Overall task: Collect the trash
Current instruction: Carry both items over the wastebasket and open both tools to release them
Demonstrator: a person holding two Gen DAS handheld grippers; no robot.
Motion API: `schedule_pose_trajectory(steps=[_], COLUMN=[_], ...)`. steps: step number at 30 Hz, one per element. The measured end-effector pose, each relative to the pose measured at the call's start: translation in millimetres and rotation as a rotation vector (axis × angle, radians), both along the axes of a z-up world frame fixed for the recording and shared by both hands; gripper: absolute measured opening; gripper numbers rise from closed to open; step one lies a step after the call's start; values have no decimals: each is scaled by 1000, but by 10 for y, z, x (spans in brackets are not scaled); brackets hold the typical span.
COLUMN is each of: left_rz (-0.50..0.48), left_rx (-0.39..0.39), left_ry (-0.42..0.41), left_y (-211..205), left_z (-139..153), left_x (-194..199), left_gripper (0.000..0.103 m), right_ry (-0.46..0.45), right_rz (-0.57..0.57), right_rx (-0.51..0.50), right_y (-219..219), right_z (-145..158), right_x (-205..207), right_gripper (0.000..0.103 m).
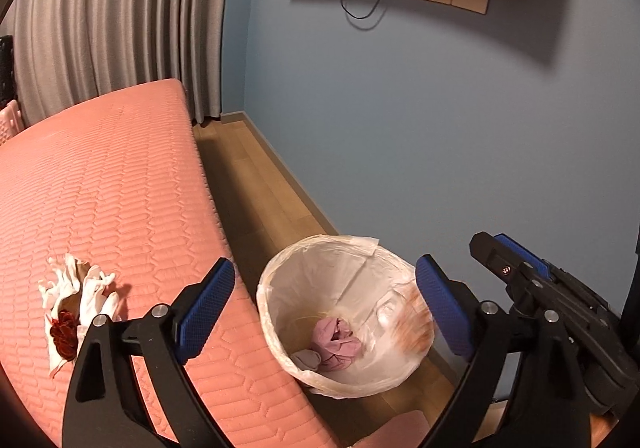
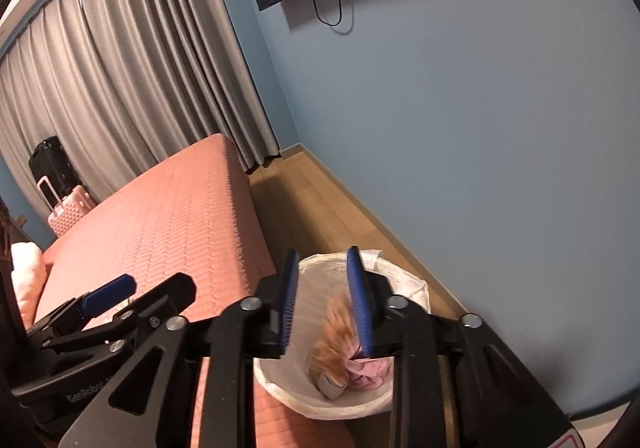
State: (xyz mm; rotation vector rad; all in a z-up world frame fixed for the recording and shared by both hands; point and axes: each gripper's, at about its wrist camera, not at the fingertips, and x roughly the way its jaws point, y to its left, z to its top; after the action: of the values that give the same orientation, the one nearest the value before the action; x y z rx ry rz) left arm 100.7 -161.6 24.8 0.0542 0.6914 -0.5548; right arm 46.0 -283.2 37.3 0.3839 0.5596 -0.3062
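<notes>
Trash remained on the bed (image 1: pixel 132 184): crumpled white tissues (image 1: pixel 76 296) lay left of our left tool (image 1: pixel 324 308), which stood wide and empty over the bin (image 1: pixel 280 280). Our right tool (image 2: pixel 324 308), narrowly parted, had an orange scrap (image 2: pixel 334 332) blurred between its pads above the bin. "GenRobot" was legible on the left tool's body.

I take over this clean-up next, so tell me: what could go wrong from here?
1. The blurred orange scrap dropping beside the right tool's pad could catch on it and miss the bin.
2. The bin sits close against the bed; a bump might tip it.
3. The crumpled tissues on the bed remain uncollected.
</notes>
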Motion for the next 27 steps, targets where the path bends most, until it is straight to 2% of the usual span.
schedule_pose_trajectory(steps=[13, 21, 27], left_rz=[51, 85, 135], left_rx=[-19, -28, -35], left_ry=[6, 7, 10], left_y=[264, 518, 807], left_z=[2, 0, -25], left_x=[26, 28, 33], left_gripper=[88, 88, 88], right_ry=[9, 18, 32], right_rz=[22, 62, 105], right_rx=[-15, -26, -42], right_y=[143, 352, 606], right_z=[73, 98, 84], right_x=[18, 15, 48], right_gripper=[37, 39, 44])
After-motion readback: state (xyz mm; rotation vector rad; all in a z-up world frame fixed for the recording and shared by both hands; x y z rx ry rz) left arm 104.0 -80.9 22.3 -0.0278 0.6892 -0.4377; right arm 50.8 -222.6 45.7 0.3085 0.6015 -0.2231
